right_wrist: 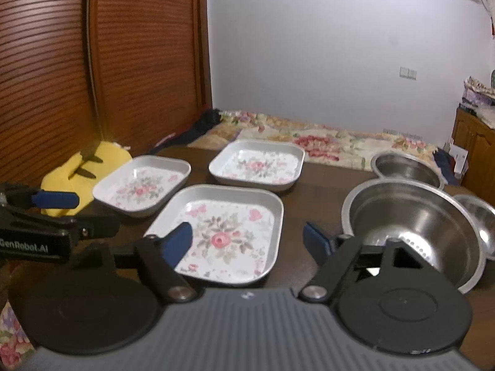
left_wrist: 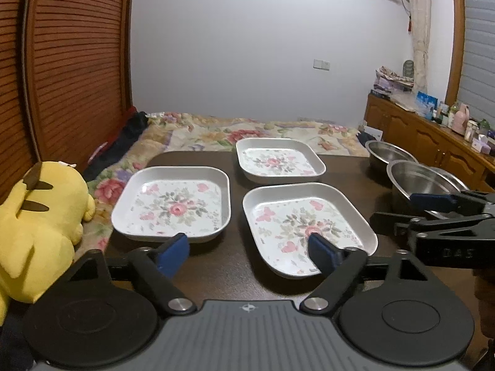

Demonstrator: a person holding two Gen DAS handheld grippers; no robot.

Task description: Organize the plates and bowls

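Three square white plates with pink flower prints lie on a dark brown table [left_wrist: 235, 194]: a left plate [left_wrist: 171, 205] [right_wrist: 142, 185], a far plate [left_wrist: 278, 160] [right_wrist: 256, 164] and a near plate [left_wrist: 297, 219] [right_wrist: 229, 232]. Steel bowls stand at the right: a big near bowl [left_wrist: 417, 179] [right_wrist: 411, 225], a far bowl [left_wrist: 386, 151] [right_wrist: 405, 167] and a small bowl [right_wrist: 479, 216]. My left gripper [left_wrist: 247, 253] is open, spanning the gap between the left and near plates. My right gripper [right_wrist: 247, 242] is open over the near plate's right half, holding nothing.
A yellow plush toy [left_wrist: 40, 222] sits by the table's left edge. A bed with a floral blanket [left_wrist: 247, 130] lies beyond the far edge. Slatted wooden doors [left_wrist: 71, 61] stand at the left. A cluttered wooden sideboard [left_wrist: 433, 136] runs along the right.
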